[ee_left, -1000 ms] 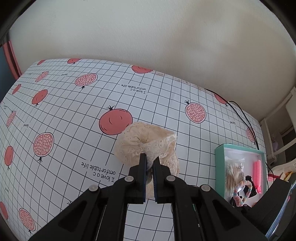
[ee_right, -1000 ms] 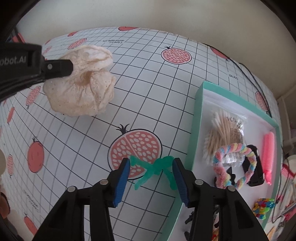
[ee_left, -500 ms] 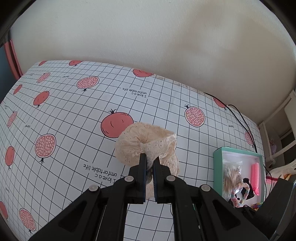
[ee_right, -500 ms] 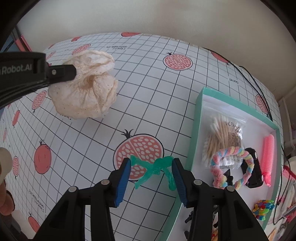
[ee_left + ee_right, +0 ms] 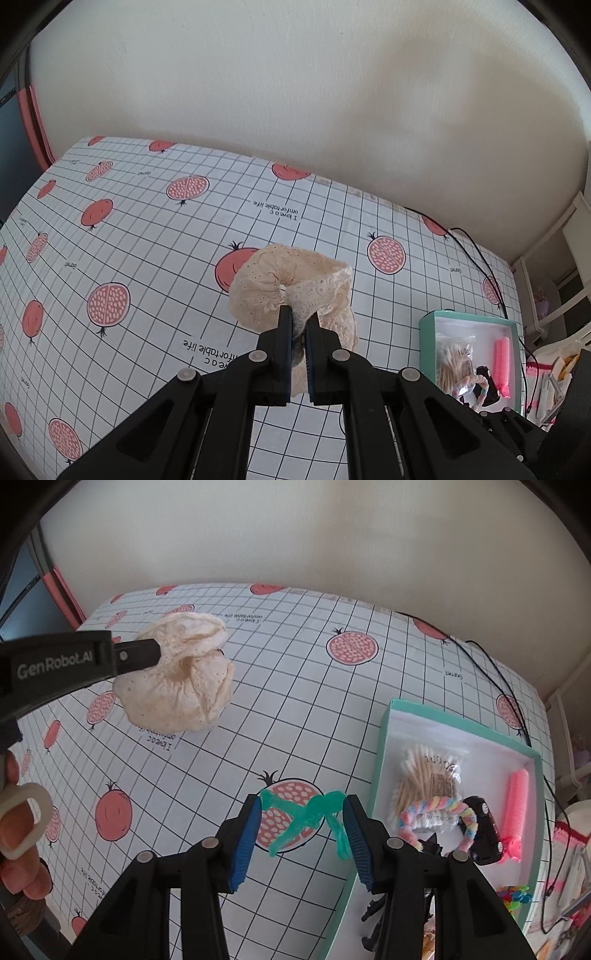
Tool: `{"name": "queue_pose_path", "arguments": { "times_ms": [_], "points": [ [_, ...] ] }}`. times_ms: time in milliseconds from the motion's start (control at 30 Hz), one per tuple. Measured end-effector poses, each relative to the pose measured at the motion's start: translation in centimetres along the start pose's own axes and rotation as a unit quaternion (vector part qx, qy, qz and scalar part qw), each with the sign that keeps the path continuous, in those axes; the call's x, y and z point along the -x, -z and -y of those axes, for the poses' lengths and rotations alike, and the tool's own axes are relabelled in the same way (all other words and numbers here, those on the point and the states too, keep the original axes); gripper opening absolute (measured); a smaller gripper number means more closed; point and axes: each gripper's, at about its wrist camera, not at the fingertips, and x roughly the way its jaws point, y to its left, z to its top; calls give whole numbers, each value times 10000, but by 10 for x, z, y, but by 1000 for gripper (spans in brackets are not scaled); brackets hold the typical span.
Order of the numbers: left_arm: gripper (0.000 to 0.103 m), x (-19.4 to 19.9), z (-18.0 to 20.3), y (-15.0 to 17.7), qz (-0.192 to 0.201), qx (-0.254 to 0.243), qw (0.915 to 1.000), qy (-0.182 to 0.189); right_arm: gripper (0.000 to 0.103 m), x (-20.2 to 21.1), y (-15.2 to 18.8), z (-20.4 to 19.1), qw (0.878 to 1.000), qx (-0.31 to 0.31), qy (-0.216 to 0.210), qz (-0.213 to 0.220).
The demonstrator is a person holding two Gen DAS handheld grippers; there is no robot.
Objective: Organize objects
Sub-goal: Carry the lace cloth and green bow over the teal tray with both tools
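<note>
I have the left gripper (image 5: 298, 332) clenched on a cream lace scrunchie (image 5: 291, 291), lifted above the bench (image 5: 129, 229). The right gripper (image 5: 301, 825) pinches a green bow hair tie (image 5: 308, 812) across its ends, beside the teal box (image 5: 382, 746); both seem bound for it. Pomegranate-print grid cloth; plain wall behind.

Bench (image 5: 314, 701) w/ white grid-pattern cloth, red pomegranate prints, fills centre frame. Teal shallow cardboard box (image 5: 380, 760) sits on it lower right; thin black cable (image 5: 495, 668) lies across upper right.
</note>
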Motion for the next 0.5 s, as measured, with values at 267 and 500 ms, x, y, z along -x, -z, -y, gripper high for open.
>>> {"name": "queue_pose_path", "arguments": {
  "times_ms": [267, 500],
  "points": [
    [6, 13, 9, -3, 198, -101, 9997, -73, 48, 18, 0, 6, 9998, 8, 3, 192],
    [6, 24, 28, -2, 345, -216, 9992, -60, 48, 34, 1, 28, 9994, -81, -9, 340]
  ]
}}
